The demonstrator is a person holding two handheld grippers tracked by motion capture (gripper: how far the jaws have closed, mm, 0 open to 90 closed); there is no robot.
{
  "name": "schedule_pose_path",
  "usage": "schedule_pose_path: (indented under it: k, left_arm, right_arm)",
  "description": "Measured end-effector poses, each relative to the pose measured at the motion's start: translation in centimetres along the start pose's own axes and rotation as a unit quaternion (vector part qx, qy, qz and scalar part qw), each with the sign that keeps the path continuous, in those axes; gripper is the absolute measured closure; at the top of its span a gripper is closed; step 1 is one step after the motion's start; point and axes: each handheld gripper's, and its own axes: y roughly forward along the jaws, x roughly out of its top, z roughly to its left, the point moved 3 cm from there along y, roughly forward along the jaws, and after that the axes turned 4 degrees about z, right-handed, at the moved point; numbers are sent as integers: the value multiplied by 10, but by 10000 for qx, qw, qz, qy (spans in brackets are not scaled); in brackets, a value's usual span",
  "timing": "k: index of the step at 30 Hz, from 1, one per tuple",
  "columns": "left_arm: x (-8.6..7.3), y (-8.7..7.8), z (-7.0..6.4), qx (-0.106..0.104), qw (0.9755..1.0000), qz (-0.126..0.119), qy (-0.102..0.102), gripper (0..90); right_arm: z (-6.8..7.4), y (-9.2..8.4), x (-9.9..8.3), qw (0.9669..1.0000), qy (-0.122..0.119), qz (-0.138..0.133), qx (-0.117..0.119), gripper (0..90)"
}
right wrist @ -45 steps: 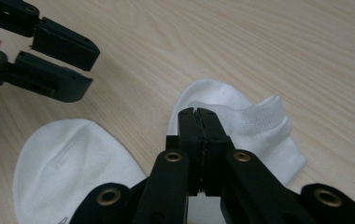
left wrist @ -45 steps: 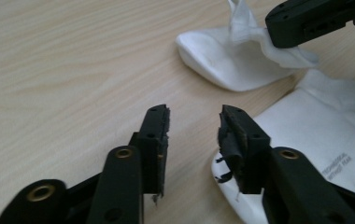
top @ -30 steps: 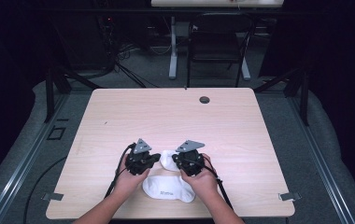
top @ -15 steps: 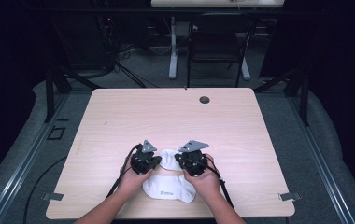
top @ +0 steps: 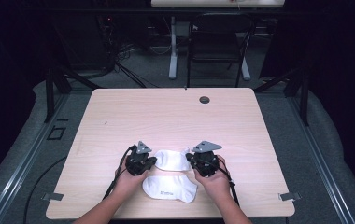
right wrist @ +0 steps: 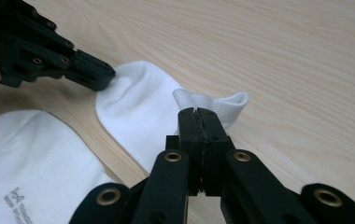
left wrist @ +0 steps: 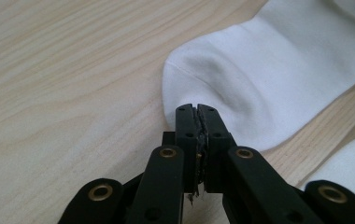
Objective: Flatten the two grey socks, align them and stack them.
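- Far white sock (top: pixel 172 159), near the table's (top: pixel 175 116) front edge: left gripper (top: pixel 151 161) clamped on its toe, right gripper (top: pixel 189 158) clamped on its cuff.
- Keep both pinches level, tension even.
- Clear the near sock (top: pixel 170 188).

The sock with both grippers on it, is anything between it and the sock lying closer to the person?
Nothing visible. The far sock is pinched at its two ends by the left gripper and right gripper; just bare table separates it from the near sock.
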Motion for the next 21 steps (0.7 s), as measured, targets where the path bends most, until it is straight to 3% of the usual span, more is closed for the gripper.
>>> schedule_pose_path:
  k: [8, 14, 19, 21]
  left_arm:
    - [-2, -2, 0, 26, 10000, 47, -26, 874]
    - [-4, -4, -1, -27, 9999, 62, -77, 863]
    - [-6, -6, -2, -34, 9999, 98, -91, 851]
    - [-6, -7, -2, -57, 9999, 104, -86, 837]
  right_arm:
    - [-19, 7, -23, 9987, 314, 370, -126, 898]
    - [-28, 11, -39, 9965, 493, 668, -80, 892]
    - [-31, 6, -39, 9959, 611, 649, -143, 859]
    - [-32, 1, -37, 9964, 669, 488, -184, 837]
